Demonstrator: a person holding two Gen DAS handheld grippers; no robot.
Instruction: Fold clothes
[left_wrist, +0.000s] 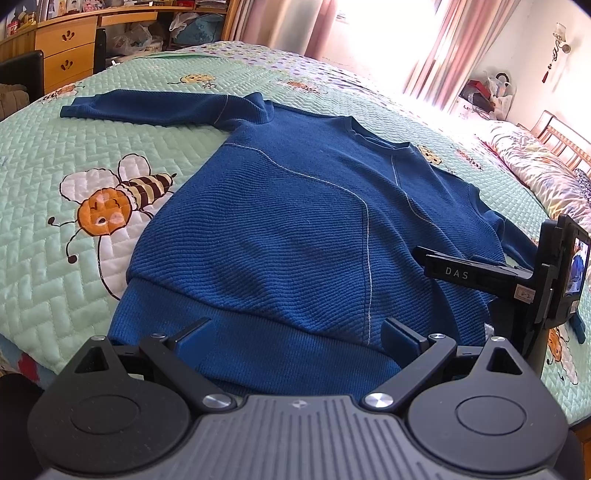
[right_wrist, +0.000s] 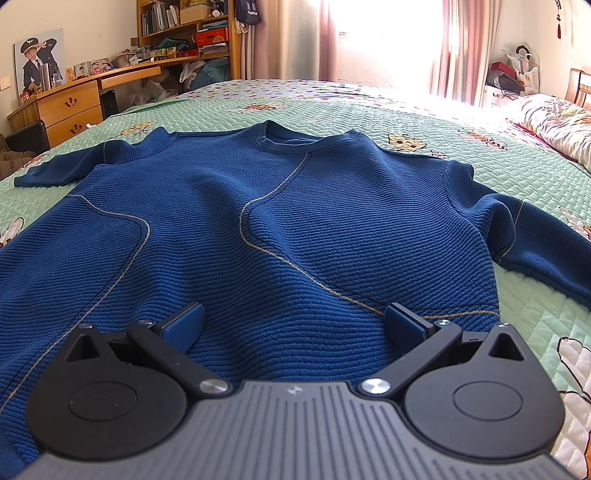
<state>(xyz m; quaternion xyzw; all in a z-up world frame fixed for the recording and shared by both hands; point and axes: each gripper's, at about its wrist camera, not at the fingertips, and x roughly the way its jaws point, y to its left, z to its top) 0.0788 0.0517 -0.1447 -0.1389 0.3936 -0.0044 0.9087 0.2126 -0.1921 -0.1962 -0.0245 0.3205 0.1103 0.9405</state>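
Observation:
A blue knit sweater (left_wrist: 295, 221) lies spread flat on the bed, collar away from me, both sleeves out to the sides. It also fills the right wrist view (right_wrist: 258, 229). My left gripper (left_wrist: 297, 330) is open over the sweater's ribbed hem, near its left part. My right gripper (right_wrist: 293, 319) is open over the hem's right part. The right gripper also shows at the right edge of the left wrist view (left_wrist: 480, 273), above the sweater's right side. Neither gripper holds cloth.
The bed has a green quilted cover with bee pictures (left_wrist: 110, 206). A folded floral quilt (right_wrist: 557, 122) lies at the far right. A wooden desk with drawers (right_wrist: 70, 107) and shelves stand beyond the bed on the left. Curtains and a bright window are behind.

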